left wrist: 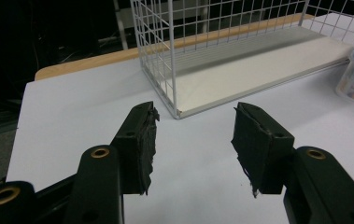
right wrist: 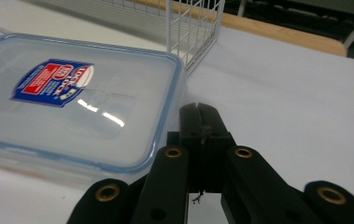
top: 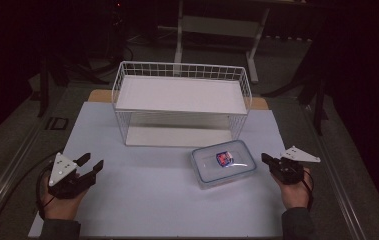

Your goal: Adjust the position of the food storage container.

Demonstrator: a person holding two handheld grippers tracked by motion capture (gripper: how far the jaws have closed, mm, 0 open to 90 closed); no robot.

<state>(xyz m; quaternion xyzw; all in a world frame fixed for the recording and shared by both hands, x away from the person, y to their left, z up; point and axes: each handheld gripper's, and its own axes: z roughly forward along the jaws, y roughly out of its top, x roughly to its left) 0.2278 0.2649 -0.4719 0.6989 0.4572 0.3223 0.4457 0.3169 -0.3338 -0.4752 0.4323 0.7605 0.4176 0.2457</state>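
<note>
Nearest the person's edge of the white table mat (top: 142,200), the left gripper (top: 90,164) rests low over the mat in the left hand (top: 59,202), its jaws standing apart with nothing between them; the left gripper view confirms bare mat between the two worn black pads (left wrist: 143,144). At the opposite side, the right gripper (top: 267,160) sits in the right hand (top: 295,192), jaws pressed fully together on nothing, as the right gripper view shows: the two jaws meet along one seam with no object caught. No earlier picture accompanies this record.

Just beyond and to the left of the right gripper's closed tips lies the clear plastic food container (top: 223,162), lid on, blue seal round the rim, a red-and-blue label (right wrist: 53,82) on the lid. It lies flat on the mat, turned at a slight angle. In the right gripper view the closed jaw tips stand just beside the container's near right corner (right wrist: 165,140); contact cannot be confirmed. The container is well apart from the left gripper.

Behind the container stands the white wire shelf rack (top: 182,100), upright, two levels, both boards bare. The container's far edge lies near the rack's front right foot, not touching as far as can be seen. Farther back, a table frame (top: 217,25) stands in the dark.
</note>
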